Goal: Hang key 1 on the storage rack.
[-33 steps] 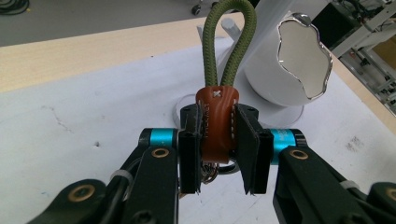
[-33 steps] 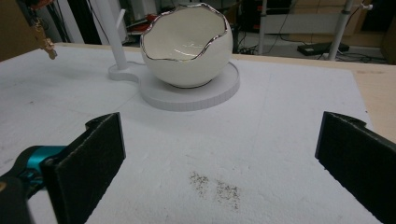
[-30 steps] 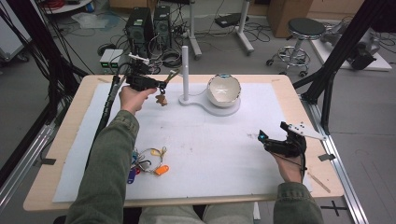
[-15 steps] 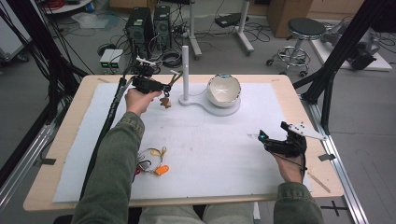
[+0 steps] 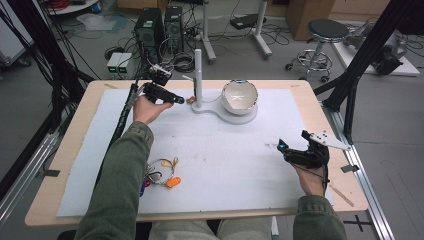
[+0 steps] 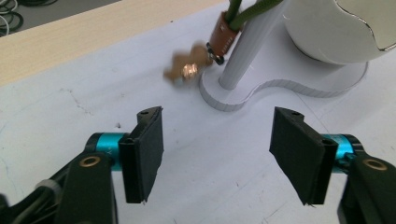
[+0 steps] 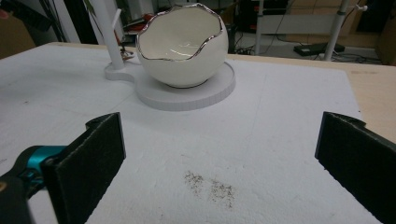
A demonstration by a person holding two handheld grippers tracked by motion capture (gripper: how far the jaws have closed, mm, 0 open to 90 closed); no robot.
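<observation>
A brown keychain with a blurred copper charm hangs by a green loop beside the white stand's post. My left gripper stands open just short of it, its jaws having just been opening, with nothing between them. From above, the left gripper points right at the post, and the keychain dangles at its foot. My right gripper rests open at the mat's right side. In its own view the right gripper faces the egg-shaped white bowl.
The bowl sits on the stand's round base at the back of the white mat. A bunch of coloured keys and tags lies near the front left. Some dark crumbs speckle the mat ahead of the right gripper.
The left gripper has moved slightly right toward the post and its jaws have opened, letting go of the keychain, which now hangs by the post. The right hand has stayed put.
</observation>
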